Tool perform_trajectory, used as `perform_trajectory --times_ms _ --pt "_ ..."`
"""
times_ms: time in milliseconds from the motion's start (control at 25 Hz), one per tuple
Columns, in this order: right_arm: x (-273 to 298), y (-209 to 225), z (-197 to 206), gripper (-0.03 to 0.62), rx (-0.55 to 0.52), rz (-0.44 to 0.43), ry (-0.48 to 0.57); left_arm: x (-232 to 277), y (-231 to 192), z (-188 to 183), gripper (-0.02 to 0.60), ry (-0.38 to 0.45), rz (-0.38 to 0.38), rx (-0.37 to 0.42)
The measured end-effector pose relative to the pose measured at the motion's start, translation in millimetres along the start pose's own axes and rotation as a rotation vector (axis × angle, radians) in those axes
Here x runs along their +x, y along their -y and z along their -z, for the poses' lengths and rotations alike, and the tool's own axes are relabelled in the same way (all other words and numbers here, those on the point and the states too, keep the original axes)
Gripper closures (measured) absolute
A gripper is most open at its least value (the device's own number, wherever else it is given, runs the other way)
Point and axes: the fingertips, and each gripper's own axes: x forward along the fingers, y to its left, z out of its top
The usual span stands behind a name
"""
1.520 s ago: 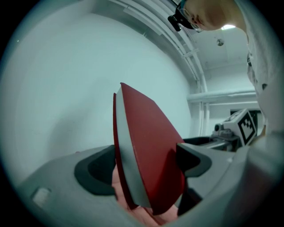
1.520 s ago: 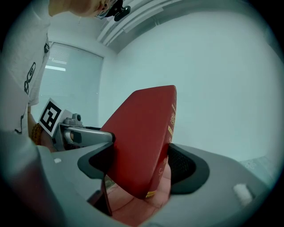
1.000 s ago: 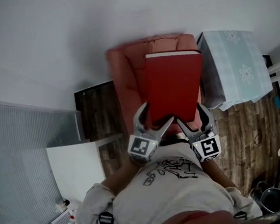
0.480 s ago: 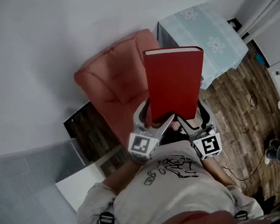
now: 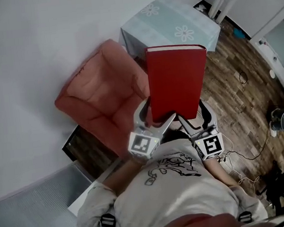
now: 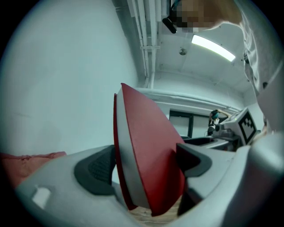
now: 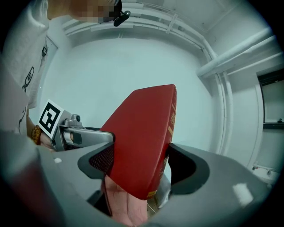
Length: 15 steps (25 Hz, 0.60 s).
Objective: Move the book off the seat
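Note:
A red hardcover book (image 5: 175, 82) is held up in the air in front of the person, lifted clear of the pink armchair (image 5: 105, 96) below and to its left. My left gripper (image 5: 152, 119) is shut on the book's lower left corner. My right gripper (image 5: 195, 119) is shut on its lower right corner. In the left gripper view the book (image 6: 146, 164) stands between the dark pads, page edge facing the camera. The right gripper view has the book (image 7: 142, 142) wedged between the pads, with gold print on its spine.
A small table with a pale blue flowered cloth (image 5: 168, 25) stands right of the armchair. Dark wood floor (image 5: 238, 76) with cables lies to the right. A white cabinet top (image 5: 85, 200) is at lower left, and a white wall fills the upper left.
The view has swung right: the armchair now lies left of the book and the table is behind it. Both grippers keep their hold on the book.

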Motion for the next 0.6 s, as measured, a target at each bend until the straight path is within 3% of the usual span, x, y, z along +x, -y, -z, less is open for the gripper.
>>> perform_trajectory --times_ms 600 --pt "-112 144 12 0.218 0.019 0.171 0.012 127 140 6 0.162 -0.03 0.181 0.02"
